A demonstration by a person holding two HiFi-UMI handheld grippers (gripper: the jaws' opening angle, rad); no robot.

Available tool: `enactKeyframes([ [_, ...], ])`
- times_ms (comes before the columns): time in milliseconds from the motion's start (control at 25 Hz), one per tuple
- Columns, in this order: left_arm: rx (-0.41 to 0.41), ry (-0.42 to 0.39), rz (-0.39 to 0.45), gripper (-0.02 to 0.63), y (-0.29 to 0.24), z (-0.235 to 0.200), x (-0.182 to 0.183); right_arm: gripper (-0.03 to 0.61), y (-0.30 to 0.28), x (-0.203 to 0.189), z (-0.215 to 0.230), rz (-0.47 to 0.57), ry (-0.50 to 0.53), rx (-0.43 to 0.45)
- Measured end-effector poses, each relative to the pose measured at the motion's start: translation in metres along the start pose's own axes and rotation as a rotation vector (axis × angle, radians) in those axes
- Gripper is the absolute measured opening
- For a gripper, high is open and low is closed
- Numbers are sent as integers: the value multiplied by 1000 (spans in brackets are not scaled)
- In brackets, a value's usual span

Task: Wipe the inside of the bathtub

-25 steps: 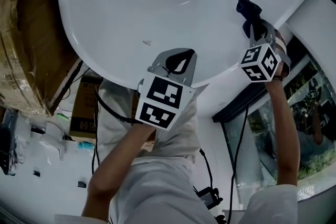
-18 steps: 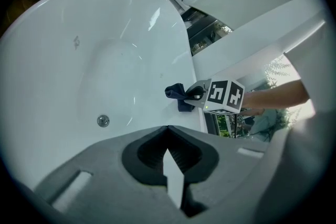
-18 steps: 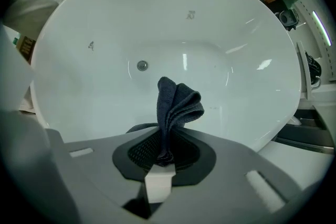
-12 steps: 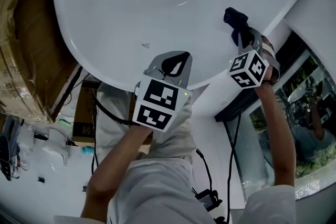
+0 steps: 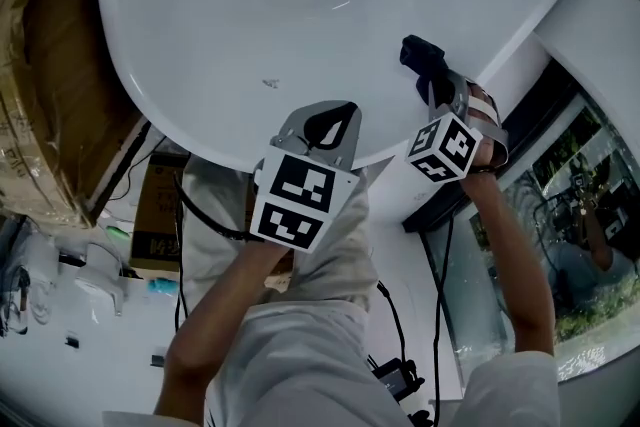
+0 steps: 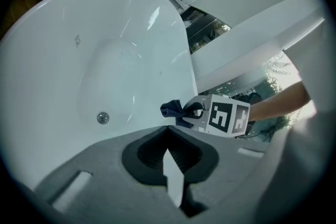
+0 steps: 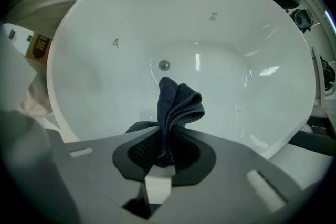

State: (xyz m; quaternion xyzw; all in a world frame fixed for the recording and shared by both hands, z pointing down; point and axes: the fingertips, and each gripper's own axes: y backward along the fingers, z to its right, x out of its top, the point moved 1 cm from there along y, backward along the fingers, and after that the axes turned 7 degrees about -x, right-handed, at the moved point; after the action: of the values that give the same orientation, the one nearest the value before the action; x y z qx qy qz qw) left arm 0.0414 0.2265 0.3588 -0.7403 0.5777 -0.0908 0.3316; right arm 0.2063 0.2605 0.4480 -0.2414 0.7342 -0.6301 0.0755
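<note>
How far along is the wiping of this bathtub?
Done: dark cloth picked up, pinched in the fingers of the right gripper. In hand: it is held over the inner wall of the bathtub near the rim; contact unclear. To do: small marks show on the wall, and the floor round the drain likely awaits. The left gripper is shut, empty.

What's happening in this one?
A person holds a gripper in each hand over a white oval bathtub. The right gripper has its fingers shut on a bunched dark blue cloth, just inside the tub's near rim. The left gripper is shut on nothing, beside it over the rim.
</note>
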Motion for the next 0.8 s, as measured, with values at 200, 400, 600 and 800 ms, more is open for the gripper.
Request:
enactKeyframes([
  [200, 3, 6, 10, 2, -1, 2, 2, 52, 4, 1, -18, 6, 25, 54],
  [400, 4, 13, 21, 2, -1, 0, 8, 52, 17, 15, -38, 64, -125, 242],
  [600, 5, 24, 36, 2, 0, -3, 16, 52, 34, 28, -25, 151, -292, 273],
  [800, 7, 38, 52, 2, 1, -5, 24, 52, 47, 43, 16, 203, -333, 216],
])
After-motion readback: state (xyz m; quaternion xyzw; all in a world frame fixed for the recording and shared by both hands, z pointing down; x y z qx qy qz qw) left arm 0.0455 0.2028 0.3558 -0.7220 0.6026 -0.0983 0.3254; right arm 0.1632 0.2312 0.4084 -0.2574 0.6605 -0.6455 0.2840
